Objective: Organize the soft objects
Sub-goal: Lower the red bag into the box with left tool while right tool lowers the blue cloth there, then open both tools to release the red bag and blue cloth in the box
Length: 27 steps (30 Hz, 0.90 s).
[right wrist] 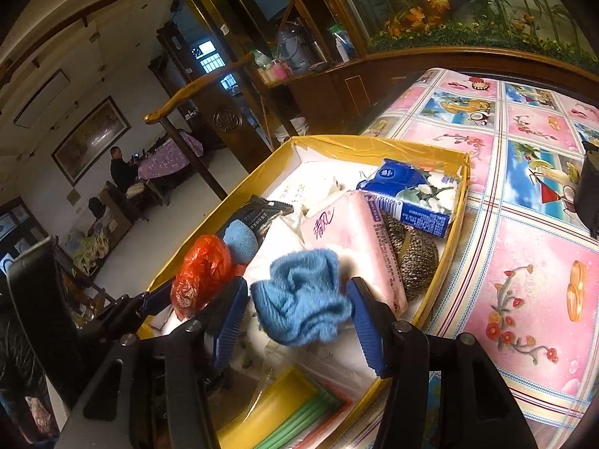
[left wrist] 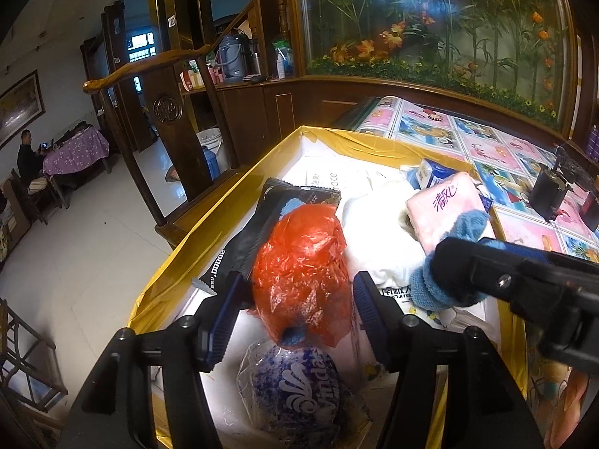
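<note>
Inside the yellow-rimmed cardboard box (right wrist: 378, 144) on the desk (right wrist: 524, 224), left tongs (left wrist: 297, 310) gape loosely around a crumpled orange plastic bag (left wrist: 299, 262), right tongs (right wrist: 297, 318) around a blue knitted cloth (right wrist: 299, 295), whose full shape shows only in the right view.

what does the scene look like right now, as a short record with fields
container: yellow-rimmed box on a flower-print tablecloth
left gripper: jaws apart, either side of the orange plastic bag, pads not pressing it
right gripper: jaws apart, blue knitted cloth between them
in box: pink tissue pack, blue tissue pack, black packet, white cloth
near end: Vinda tissue pack
</note>
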Available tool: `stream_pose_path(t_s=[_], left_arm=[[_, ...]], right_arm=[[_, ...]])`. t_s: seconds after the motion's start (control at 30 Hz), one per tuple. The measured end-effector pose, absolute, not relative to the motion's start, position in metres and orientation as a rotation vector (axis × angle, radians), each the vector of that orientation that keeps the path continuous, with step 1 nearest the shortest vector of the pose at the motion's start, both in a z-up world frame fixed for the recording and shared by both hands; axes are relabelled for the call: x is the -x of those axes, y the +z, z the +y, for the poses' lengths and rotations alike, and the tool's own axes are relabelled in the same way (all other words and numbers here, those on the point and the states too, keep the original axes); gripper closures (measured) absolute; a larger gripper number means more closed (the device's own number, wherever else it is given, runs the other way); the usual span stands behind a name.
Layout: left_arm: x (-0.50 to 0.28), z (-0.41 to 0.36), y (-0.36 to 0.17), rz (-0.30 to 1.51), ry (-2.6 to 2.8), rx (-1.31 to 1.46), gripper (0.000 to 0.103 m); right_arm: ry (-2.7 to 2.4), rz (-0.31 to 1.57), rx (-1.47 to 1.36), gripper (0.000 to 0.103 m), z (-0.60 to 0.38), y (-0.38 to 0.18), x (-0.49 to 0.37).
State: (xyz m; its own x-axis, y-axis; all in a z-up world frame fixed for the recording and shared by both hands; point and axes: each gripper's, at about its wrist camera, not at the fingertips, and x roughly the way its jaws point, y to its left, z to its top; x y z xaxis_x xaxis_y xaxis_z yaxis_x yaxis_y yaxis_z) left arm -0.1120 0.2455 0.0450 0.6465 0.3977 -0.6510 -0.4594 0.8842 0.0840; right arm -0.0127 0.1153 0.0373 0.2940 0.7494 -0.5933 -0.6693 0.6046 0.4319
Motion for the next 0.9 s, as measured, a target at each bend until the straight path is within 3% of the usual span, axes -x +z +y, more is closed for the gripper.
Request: stream_pose_path(t_s=[0.17,0.37,0.53,0.73,0.9], left_arm=[[0.115,0.245,0.046,0.707,0.495,0.094,0.032],[0.117,0.245,0.047,0.693,0.498,0.092,0.028],[0.122,0.246,0.05,0.664,0.52,0.11,0.021],[0.132,0.247,0.055,0.622,0.51,0.167,0.017],[0.147,0.236,0.071,0.56,0.502,0.162,0.01]], right_arm=[[0.954,0.838,-0.174,0.042,0.103,0.043,0.01],[0.948,0.791,-0.211,0.04,0.09,0.056,0.013],[0.914,0.741,-0.205,0.022,0.082,0.065,0.019],[0.85,0.665,-0.18,0.01,0.065,0.074,0.029],[0.816,0.647,-0.183,0.007,0.048,0.073,0.031]])
